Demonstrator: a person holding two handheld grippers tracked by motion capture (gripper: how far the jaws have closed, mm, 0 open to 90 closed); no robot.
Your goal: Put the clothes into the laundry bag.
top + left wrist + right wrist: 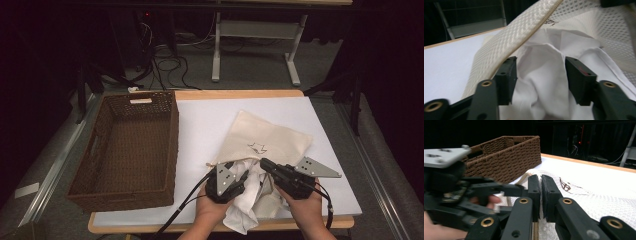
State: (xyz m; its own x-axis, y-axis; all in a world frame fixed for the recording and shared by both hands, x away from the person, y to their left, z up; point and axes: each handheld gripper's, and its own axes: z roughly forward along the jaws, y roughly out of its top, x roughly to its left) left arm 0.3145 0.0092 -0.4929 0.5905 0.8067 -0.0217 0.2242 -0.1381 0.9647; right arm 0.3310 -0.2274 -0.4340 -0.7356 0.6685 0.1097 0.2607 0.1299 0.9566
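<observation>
The cream bag (267,140) lies at the table's (210,120) near right, bare surface beyond it, the basket (127,145) left. The right gripper (265,164) is clamped on its rim; white cloth (541,75) sits between the parted left gripper (240,177), unpinched.

Table (240,96): wooden top with a pale edge visible along the far and near sides, covered by a white sheet (205,125). On the sheet, left: a brown woven basket (127,150), rectangular, open-topped. Right of centre, towards the near edge: a cream drawstring bag (267,140) with white cloth (247,200) spilling from its mouth.
</observation>
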